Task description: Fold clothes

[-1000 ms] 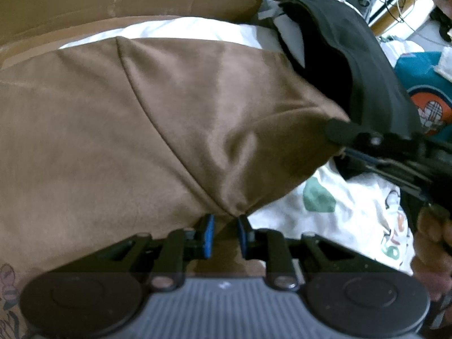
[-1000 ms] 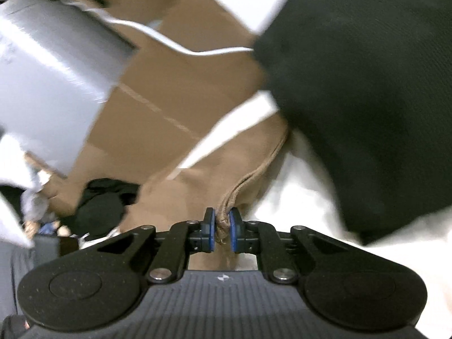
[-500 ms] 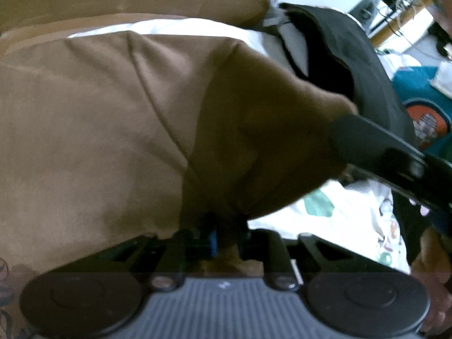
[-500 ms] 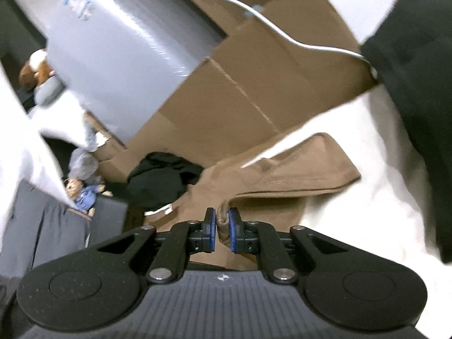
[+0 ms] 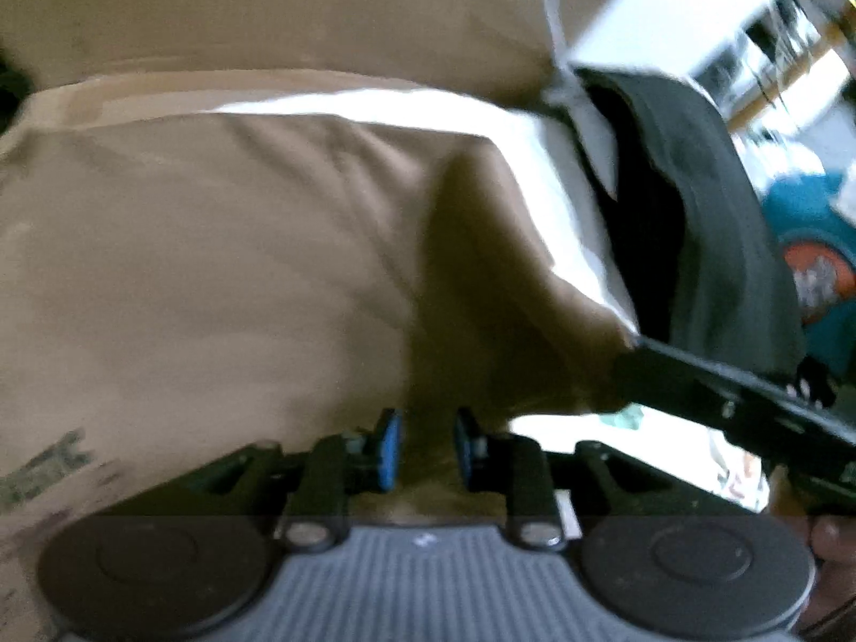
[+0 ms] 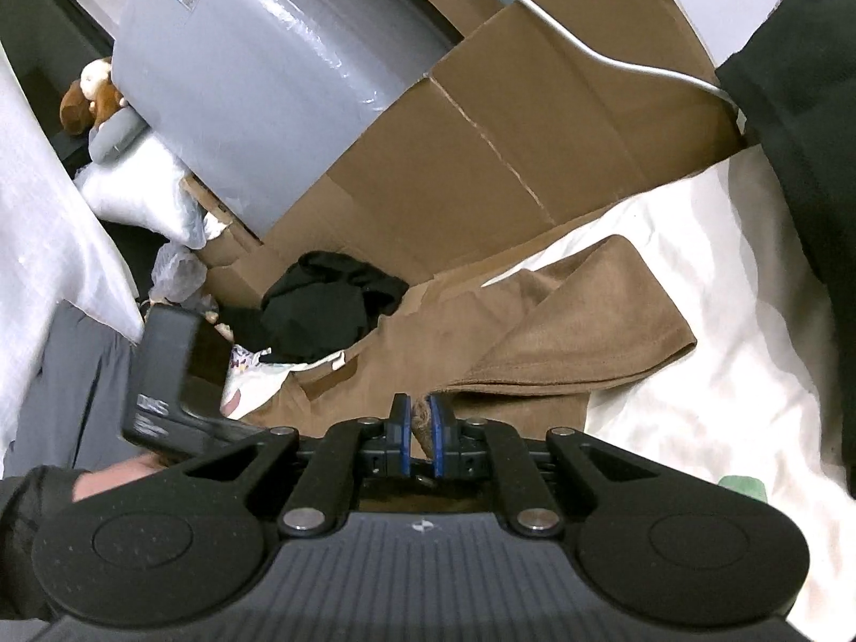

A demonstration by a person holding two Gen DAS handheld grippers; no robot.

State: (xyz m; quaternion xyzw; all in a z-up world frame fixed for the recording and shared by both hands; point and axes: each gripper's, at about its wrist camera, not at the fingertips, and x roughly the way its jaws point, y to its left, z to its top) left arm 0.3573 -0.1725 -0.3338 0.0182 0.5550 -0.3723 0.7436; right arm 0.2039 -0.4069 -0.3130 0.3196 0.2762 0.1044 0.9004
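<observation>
A brown garment (image 5: 241, 278) fills the left wrist view, lying over a white sheet (image 5: 578, 246). My left gripper (image 5: 426, 452) is shut on a thick bunch of its cloth, which rises between the blue pads. In the right wrist view the brown garment (image 6: 562, 331) lies partly folded over itself on the white sheet (image 6: 722, 321). My right gripper (image 6: 420, 430) is shut on a thin edge of it. The right gripper's body (image 5: 749, 417) crosses the left wrist view at right. The left gripper's black body (image 6: 160, 374) shows at the right view's left, held by a hand (image 6: 123, 476).
A dark garment (image 5: 711, 224) lies at the right, beside a teal printed one (image 5: 813, 267). Flattened cardboard (image 6: 508, 123) and a grey wrapped slab (image 6: 257, 80) stand behind the sheet. A black cloth heap (image 6: 331, 299) sits by the cardboard. A white cable (image 6: 615, 59) crosses the cardboard.
The right gripper has swung left with the brown edge, folding the garment over itself. The left view tilted up and blurred; the right gripper's body moved lower and closer.
</observation>
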